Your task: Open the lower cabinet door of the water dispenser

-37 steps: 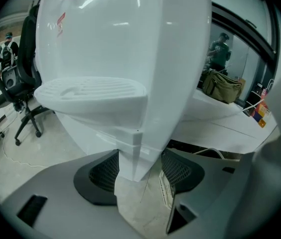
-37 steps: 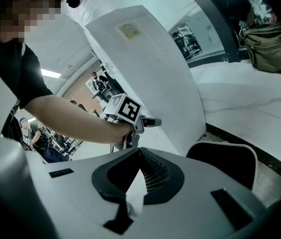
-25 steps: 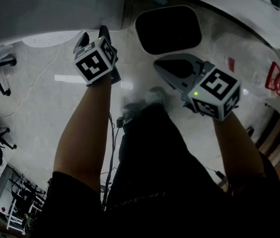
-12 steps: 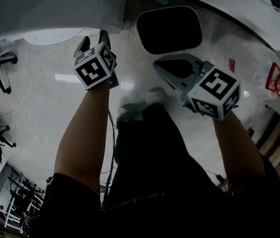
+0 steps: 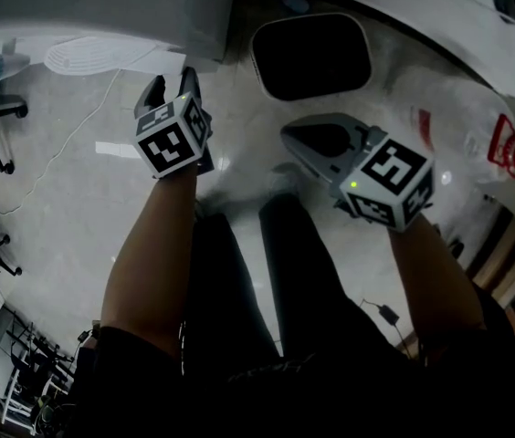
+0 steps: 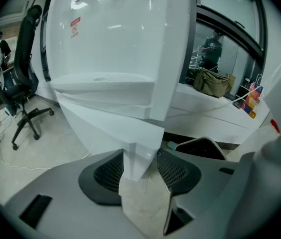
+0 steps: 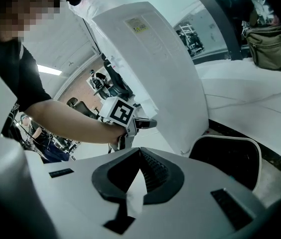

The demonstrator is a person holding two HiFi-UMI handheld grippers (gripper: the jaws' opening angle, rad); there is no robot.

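The lower cabinet door (image 6: pixel 108 126) of the water dispenser (image 6: pixel 115 39) is sitting at the foot of the tall, smooth white plastic body. It is lying under a shallow ledge (image 6: pixel 100 83) that is jutting from the front, and its flat face is tapering down to a squared bottom corner just above the floor (image 5: pixel 66 217). The left tongs (image 6: pixel 140 154) are reaching down at that corner. Their jaws have just been closing, and the white edge is filling the gap between them, with the dark, mesh-textured pads (image 6: pixel 108 172) lying against it on either side, so they are pinching the door by its corner. Below the corner a sliver of the pale, marbled, glossy floor is showing between the grey jaw shells. The right tongs (image 7: pixel 140 156) are hanging off to the side, well apart from the dispenser, their ribbed black pads pressed together at the tips and gripping nothing. From that side the dispenser is looking like a round-topped slab with a small printed sticker (image 7: pixel 139 25) high up. The person's bare forearm (image 7: pixel 66 121) is stretching toward its edge, with a black-and-white marker cube (image 7: pixel 118 112) riding on the left tongs. Just beside the dispenser a bin (image 5: pixel 310 55) is standing with a dark mouth and a pale, rounded-rectangle rim. A black swivel chair (image 6: pixel 23 83) is standing on the floor beyond, and a thin white cable (image 5: pixel 61 153) is trailing across it.
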